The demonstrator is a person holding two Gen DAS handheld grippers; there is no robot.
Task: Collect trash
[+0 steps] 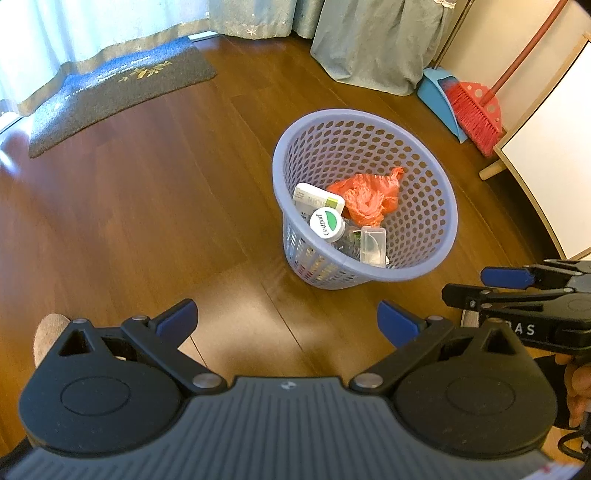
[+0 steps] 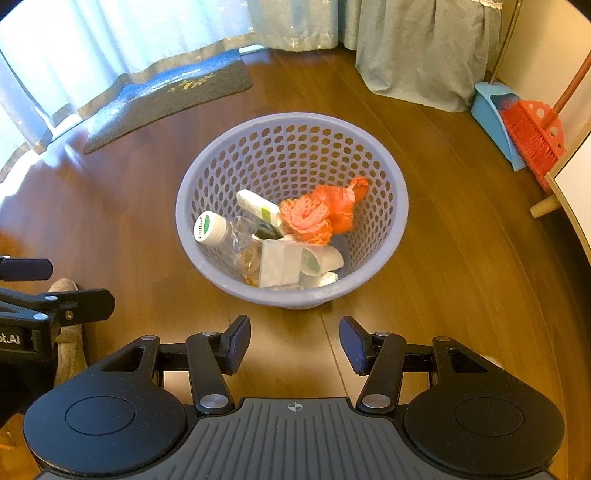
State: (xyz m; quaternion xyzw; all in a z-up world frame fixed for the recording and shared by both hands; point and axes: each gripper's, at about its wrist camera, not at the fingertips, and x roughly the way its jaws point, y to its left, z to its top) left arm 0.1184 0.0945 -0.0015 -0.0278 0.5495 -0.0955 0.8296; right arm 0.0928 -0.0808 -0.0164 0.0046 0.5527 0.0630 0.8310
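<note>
The lavender perforated wastebasket (image 2: pixel 291 210) stands upright on the wooden floor (image 2: pixel 424 295), just ahead of the right tool (image 2: pixel 294 345) and ahead and to the right of the left tool (image 1: pixel 286 325). Inside it lie a crumpled orange plastic bag (image 2: pixel 325 214), a white bottle with a green-and-white cap (image 2: pixel 210 229) on its side, a white carton with a yellow-green patch (image 2: pixel 258 208), clear plastic wrapping (image 2: pixel 243 236) and white box-like packaging (image 2: pixel 280 266).

Both tools point down at the floor with their blue-padded fingers spread and nothing between them; the left tool's stand wider apart than the right's. A socked foot (image 2: pixel 64 286) rests on the floor to the left of the right tool.

Beyond the basket, a grey doormat (image 1: pixel 122 92) lies before pale curtains (image 1: pixel 92 33). To the far right, a red broom (image 1: pixel 476 110) and blue dustpan (image 1: pixel 437 99) stand near the wall.
</note>
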